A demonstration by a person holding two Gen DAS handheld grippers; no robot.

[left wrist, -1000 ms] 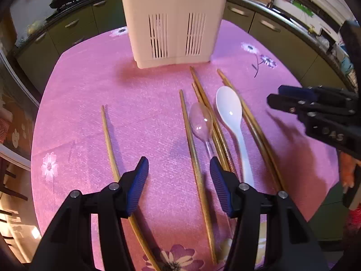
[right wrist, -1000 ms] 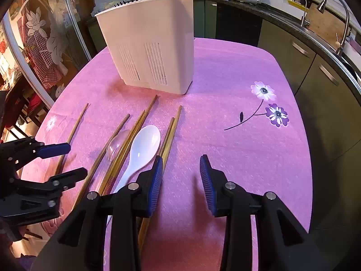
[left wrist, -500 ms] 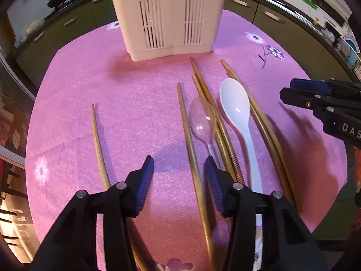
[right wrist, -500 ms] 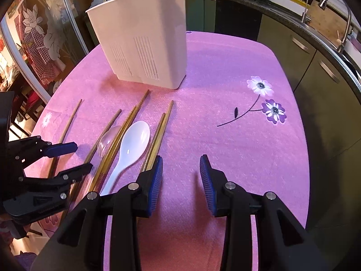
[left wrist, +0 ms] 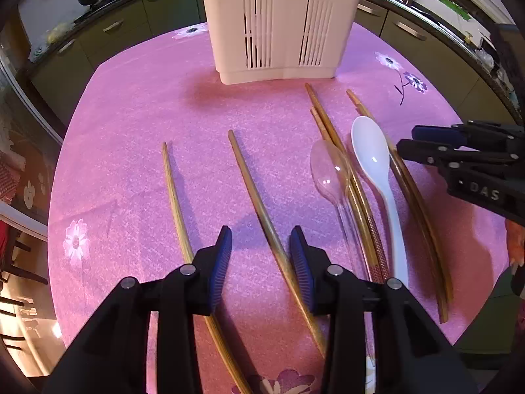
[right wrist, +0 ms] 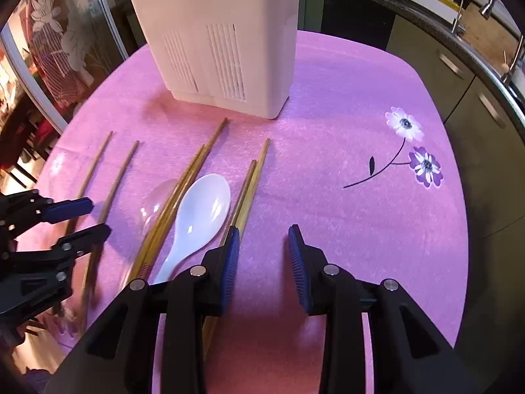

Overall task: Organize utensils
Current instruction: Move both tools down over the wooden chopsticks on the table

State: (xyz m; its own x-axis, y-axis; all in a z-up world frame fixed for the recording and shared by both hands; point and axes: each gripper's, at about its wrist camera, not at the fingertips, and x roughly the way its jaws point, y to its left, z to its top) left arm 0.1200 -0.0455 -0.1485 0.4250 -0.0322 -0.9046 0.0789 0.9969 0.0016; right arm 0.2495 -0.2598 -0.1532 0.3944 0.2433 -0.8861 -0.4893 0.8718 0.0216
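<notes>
A white slotted utensil holder [left wrist: 279, 23] [right wrist: 223, 36] stands upright at the back of the pink tablecloth. Several wooden chopsticks lie in front of it, with a white spoon [left wrist: 377, 177] [right wrist: 200, 216] and a clear plastic spoon [left wrist: 331, 174] [right wrist: 154, 203] among them. My left gripper [left wrist: 261, 256] is open low over the cloth, its jaws either side of one chopstick [left wrist: 262, 216]; another chopstick [left wrist: 175, 200] lies to its left. My right gripper [right wrist: 262, 256] is open and empty, just right of a chopstick pair [right wrist: 249, 184].
The pink flowered tablecloth [right wrist: 361, 131] covers a table with rounded edges. Kitchen cabinets [left wrist: 108, 39] with woks on the counter run behind it, and a sink with a tap [right wrist: 456, 3] at the right. A glass door [right wrist: 59, 32] stands at the left.
My left gripper has moved left and forward so that its jaws now straddle a single chopstick. My right gripper has moved closer to the holder and the chopstick pair.
</notes>
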